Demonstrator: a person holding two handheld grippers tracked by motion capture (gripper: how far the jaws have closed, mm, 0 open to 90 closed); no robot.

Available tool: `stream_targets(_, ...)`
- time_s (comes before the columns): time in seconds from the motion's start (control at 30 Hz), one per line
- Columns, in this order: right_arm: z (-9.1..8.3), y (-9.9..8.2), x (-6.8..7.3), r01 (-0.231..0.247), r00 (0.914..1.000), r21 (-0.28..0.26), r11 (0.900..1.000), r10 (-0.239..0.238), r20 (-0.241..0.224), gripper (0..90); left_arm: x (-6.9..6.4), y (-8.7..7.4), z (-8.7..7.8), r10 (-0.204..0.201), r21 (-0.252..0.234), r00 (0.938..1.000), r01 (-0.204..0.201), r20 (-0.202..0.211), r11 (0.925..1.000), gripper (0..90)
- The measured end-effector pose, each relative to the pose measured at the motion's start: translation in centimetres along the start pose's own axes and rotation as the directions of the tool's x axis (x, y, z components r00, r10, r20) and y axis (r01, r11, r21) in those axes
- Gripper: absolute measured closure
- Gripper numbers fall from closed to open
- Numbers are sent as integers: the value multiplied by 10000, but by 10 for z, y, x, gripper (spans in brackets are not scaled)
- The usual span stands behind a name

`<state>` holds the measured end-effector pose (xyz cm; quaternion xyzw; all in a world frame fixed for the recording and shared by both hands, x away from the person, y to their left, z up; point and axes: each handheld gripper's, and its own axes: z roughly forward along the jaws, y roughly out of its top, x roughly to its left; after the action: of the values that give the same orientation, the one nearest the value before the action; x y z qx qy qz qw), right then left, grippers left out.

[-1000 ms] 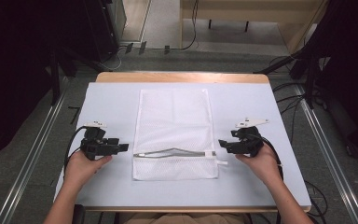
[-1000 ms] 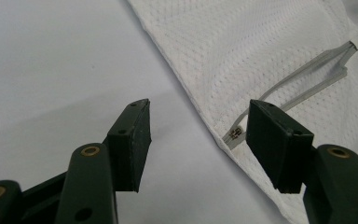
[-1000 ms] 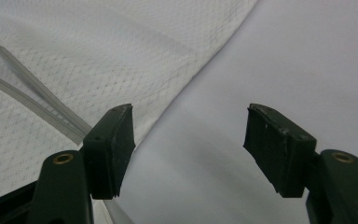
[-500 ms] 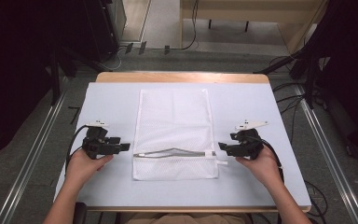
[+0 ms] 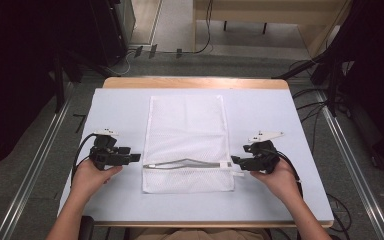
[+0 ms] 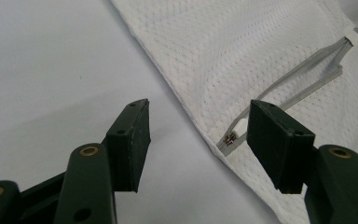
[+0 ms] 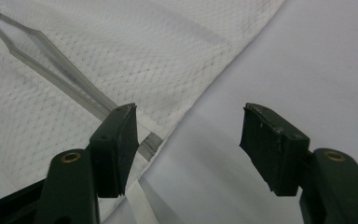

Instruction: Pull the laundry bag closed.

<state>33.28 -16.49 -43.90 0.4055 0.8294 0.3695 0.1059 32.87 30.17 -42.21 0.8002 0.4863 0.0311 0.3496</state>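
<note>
Table (image 5: 280, 115): pale sheet over a wooden top, wood edge visible at far side. Dark cables on the floor beyond the far edge and along the right side; metal rails run down both sides of the table. Nothing lies between either gripper and the bag.

White mesh bag (image 5: 187, 130) lies flat at table centre, long axis running near–far. Grey zipper (image 5: 187, 164) crosses it left–right close to the near end, partly open, its two sides bowed apart in the middle. Cannot tell whether anything is inside; the mesh lies flat.

Left gripper (image 5: 132, 158): held in the left hand (image 5: 89, 175), just beside the bag's left edge, pointing right at the zipper's left end. Jaws apart, nothing between them; in the left gripper view the zipper end sits just off the right jaw.

Right gripper (image 5: 236, 160): held in the right hand (image 5: 277, 177), at the bag's right edge, pointing left. Jaws apart, empty; in the right gripper view the zipper's end and a white tab (image 7: 140, 205) lie beside the left jaw.
</note>
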Motion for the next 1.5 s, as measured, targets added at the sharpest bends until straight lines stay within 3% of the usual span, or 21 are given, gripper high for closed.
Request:
stream_targets(0.67,2,4,12,259,9993,160,9995,-254,-284,398,-3,0,-1,82,23,9998,-83,200,10000,394)
stream_targets(0.87,4,11,25,560,9981,238,9981,-554,-263,406,-4,-1,-4,69,-22,9997,-69,232,10000,395)
stream_targets(1.5,17,33,57,1142,9895,238,9932,-1116,-914,441,-7,-2,-4,185,53,9995,-187,269,9998,397)
